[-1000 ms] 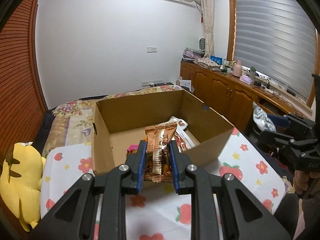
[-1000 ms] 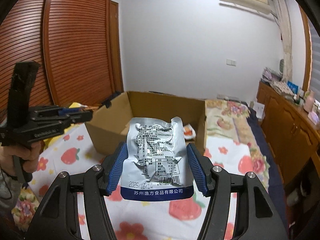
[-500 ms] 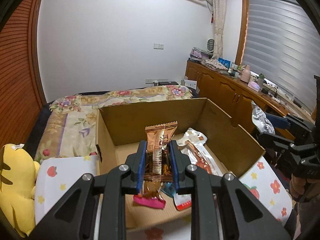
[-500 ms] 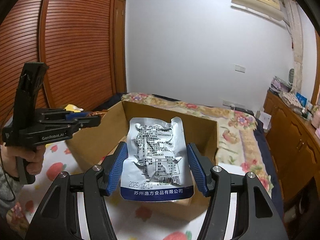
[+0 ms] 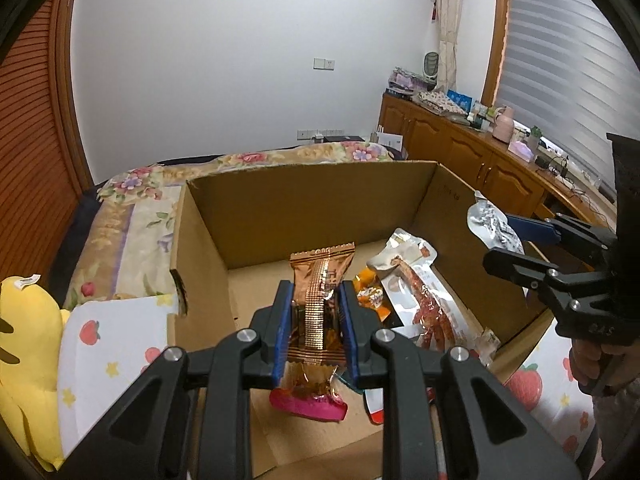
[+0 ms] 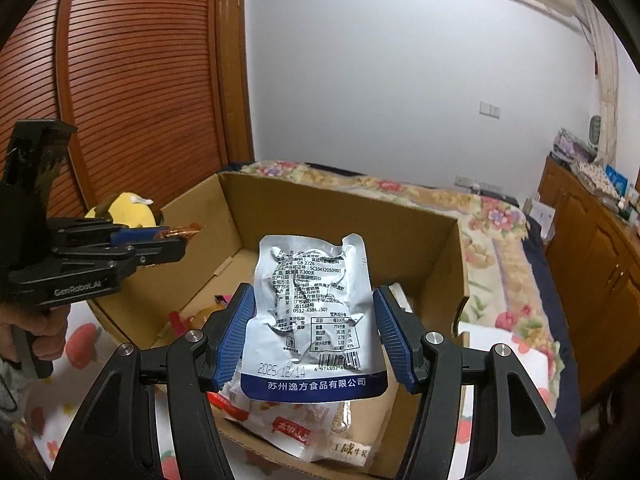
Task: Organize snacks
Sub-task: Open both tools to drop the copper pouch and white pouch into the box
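My left gripper (image 5: 315, 308) is shut on a copper-brown snack bar wrapper (image 5: 320, 300) and hangs over the near left part of an open cardboard box (image 5: 304, 208). My right gripper (image 6: 315, 320) is shut on a silver foil pouch (image 6: 308, 304) with a blue bottom band, held above the same box (image 6: 344, 208). Each gripper shows in the other's view: the right one (image 5: 516, 236) at the box's right wall, the left one (image 6: 176, 240) over its left wall. Several snack packs lie on the box floor, among them a clear pack of red sausages (image 5: 424, 300) and a pink wrapper (image 5: 308, 404).
The box stands on a bed with a strawberry-print sheet (image 5: 104, 344) and a floral quilt (image 5: 132, 208). A yellow plush toy (image 5: 24, 360) lies at the left. A wooden cabinet (image 5: 480, 160) with clutter runs along the right wall. A hand (image 6: 36, 332) grips the left tool's handle.
Both grippers have moved forward and down with their packs, from in front of the box to above its inside. The box now fills more of both views.
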Action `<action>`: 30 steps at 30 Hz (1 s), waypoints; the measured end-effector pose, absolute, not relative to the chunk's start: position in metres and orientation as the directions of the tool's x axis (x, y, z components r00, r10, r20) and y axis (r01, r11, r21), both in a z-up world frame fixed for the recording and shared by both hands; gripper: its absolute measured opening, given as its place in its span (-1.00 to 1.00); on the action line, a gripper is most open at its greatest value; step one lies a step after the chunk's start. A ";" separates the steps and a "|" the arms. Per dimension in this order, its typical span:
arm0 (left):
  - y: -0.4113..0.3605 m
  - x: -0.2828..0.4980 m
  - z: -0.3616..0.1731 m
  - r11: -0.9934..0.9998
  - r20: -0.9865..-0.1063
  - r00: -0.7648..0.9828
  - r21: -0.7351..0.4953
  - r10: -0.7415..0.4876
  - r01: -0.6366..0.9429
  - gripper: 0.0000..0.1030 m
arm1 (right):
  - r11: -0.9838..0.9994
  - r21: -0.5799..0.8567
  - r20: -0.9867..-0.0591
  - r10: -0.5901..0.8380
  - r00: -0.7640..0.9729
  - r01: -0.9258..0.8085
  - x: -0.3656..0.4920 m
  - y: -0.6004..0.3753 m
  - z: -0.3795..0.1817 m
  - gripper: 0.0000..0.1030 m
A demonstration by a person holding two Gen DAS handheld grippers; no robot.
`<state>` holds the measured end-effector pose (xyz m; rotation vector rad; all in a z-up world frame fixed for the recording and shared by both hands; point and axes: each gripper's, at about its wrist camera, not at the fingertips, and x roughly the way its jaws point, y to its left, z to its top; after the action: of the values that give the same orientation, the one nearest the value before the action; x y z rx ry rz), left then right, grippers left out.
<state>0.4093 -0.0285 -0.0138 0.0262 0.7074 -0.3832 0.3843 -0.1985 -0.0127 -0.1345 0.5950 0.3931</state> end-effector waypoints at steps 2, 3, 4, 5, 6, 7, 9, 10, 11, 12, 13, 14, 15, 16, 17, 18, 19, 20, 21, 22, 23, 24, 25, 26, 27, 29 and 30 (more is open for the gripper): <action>-0.030 0.409 -0.014 0.931 -0.642 0.692 -0.098 -0.330 0.352 -0.59 | 0.919 0.000 -0.578 0.322 0.750 -0.394 0.387 -0.200 -0.016 0.21; -0.031 0.408 -0.015 0.932 -0.645 0.691 -0.094 -0.326 0.351 -0.58 | 0.920 0.004 -0.585 0.321 0.745 -0.393 0.388 -0.200 -0.018 0.21; -0.031 0.408 -0.015 0.932 -0.647 0.690 -0.094 -0.325 0.351 -0.57 | 0.920 0.007 -0.589 0.320 0.742 -0.391 0.389 -0.198 -0.018 0.21; -0.031 0.408 -0.016 0.932 -0.649 0.688 -0.096 -0.324 0.348 -0.49 | 0.921 0.011 -0.595 0.318 0.738 -0.389 0.390 -0.197 -0.020 0.21; -0.031 0.407 -0.017 0.933 -0.652 0.687 -0.096 -0.321 0.346 -0.36 | 0.922 0.017 -0.602 0.318 0.733 -0.386 0.392 -0.196 -0.021 0.21; -0.032 0.405 -0.018 0.934 -0.652 0.688 -0.093 -0.320 0.346 -0.05 | 0.922 0.030 -0.606 0.324 0.727 -0.385 0.393 -0.196 -0.022 0.21; -0.033 0.400 -0.017 0.934 -0.642 0.695 -0.093 -0.322 0.346 0.05 | 0.920 0.054 -0.615 0.337 0.713 -0.388 0.396 -0.192 -0.023 0.21; -0.032 0.399 -0.018 0.935 -0.643 0.696 -0.094 -0.320 0.343 0.05 | 0.920 0.055 -0.616 0.338 0.711 -0.389 0.396 -0.193 -0.023 0.21; -0.032 0.398 -0.017 0.936 -0.643 0.697 -0.094 -0.318 0.340 0.05 | 0.919 0.054 -0.618 0.337 0.710 -0.390 0.396 -0.193 -0.022 0.21; -0.032 0.396 -0.017 0.936 -0.642 0.698 -0.093 -0.316 0.338 0.05 | 0.919 0.052 -0.622 0.336 0.707 -0.392 0.396 -0.192 -0.023 0.21; -0.031 0.395 -0.017 0.937 -0.640 0.701 -0.090 -0.313 0.336 0.05 | 0.918 0.050 -0.625 0.336 0.704 -0.394 0.397 -0.191 -0.023 0.21; -0.030 0.394 -0.016 0.939 -0.639 0.704 -0.089 -0.309 0.332 0.06 | 0.917 0.047 -0.629 0.335 0.701 -0.395 0.397 -0.190 -0.023 0.21; -0.029 0.393 -0.016 0.941 -0.639 0.706 -0.087 -0.305 0.328 0.06 | 0.917 0.044 -0.635 0.332 0.698 -0.396 0.397 -0.189 -0.024 0.21; -0.028 0.392 -0.016 0.942 -0.638 0.709 -0.085 -0.301 0.324 0.08 | 0.917 0.042 -0.638 0.330 0.696 -0.396 0.398 -0.188 -0.024 0.21; -0.027 0.390 -0.016 0.943 -0.639 0.709 -0.085 -0.299 0.321 0.12 | 0.917 0.039 -0.641 0.328 0.694 -0.397 0.399 -0.189 -0.024 0.21; -0.026 0.389 -0.015 0.945 -0.640 0.710 -0.083 -0.294 0.316 0.14 | 0.916 0.034 -0.646 0.325 0.691 -0.400 0.399 -0.188 -0.025 0.21; -0.027 0.386 -0.015 0.946 -0.639 0.713 -0.081 -0.290 0.313 0.17 | 0.916 0.031 -0.649 0.322 0.689 -0.400 0.399 -0.187 -0.024 0.21; -0.026 0.384 -0.014 0.947 -0.637 0.715 -0.077 -0.287 0.312 0.17 | 0.917 0.028 -0.653 0.318 0.687 -0.398 0.400 -0.186 -0.025 0.21; -0.026 0.382 -0.013 0.947 -0.637 0.716 -0.075 -0.286 0.312 0.17 | 0.918 0.027 -0.657 0.315 0.685 -0.396 0.400 -0.186 -0.026 0.22; -0.026 0.379 -0.012 0.948 -0.637 0.716 -0.073 -0.284 0.310 0.18 | 0.918 0.028 -0.662 0.314 0.681 -0.396 0.400 -0.186 -0.027 0.22; -0.026 0.376 -0.010 0.948 -0.637 0.717 -0.073 -0.284 0.310 0.18 | 0.918 0.026 -0.665 0.312 0.678 -0.396 0.400 -0.185 -0.027 0.23; -0.026 0.373 -0.008 0.948 -0.636 0.718 -0.071 -0.283 0.312 0.18 | 0.922 0.018 -0.669 0.300 0.680 -0.388 0.400 -0.185 -0.028 0.23; -0.026 0.369 -0.006 0.948 -0.633 0.721 -0.066 -0.282 0.313 0.18 | 0.924 0.016 -0.668 0.294 0.683 -0.382 0.399 -0.184 -0.028 0.23; -0.026 0.365 -0.003 0.948 -0.630 0.725 -0.062 -0.280 0.312 0.19 | 0.924 0.018 -0.663 0.297 0.687 -0.382 0.397 -0.184 -0.027 0.25; -0.027 0.361 0.000 0.949 -0.627 0.729 -0.057 -0.276 0.311 0.19 | 0.924 0.020 -0.659 0.298 0.690 -0.381 0.395 -0.185 -0.026 0.27; -0.027 0.356 0.003 0.951 -0.625 0.733 -0.051 -0.270 0.306 0.20 | 0.927 0.011 -0.650 0.291 0.702 -0.374 0.389 -0.186 -0.021 0.39; -0.027 0.352 0.006 0.951 -0.622 0.735 -0.051 -0.268 0.304 0.20 | 0.930 0.010 -0.644 0.286 0.710 -0.366 0.385 -0.188 -0.017 0.39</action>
<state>0.3519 -0.0270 0.0059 0.0555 0.6752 -0.3143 0.3851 -0.1876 -0.0174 -0.1219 0.6930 0.3629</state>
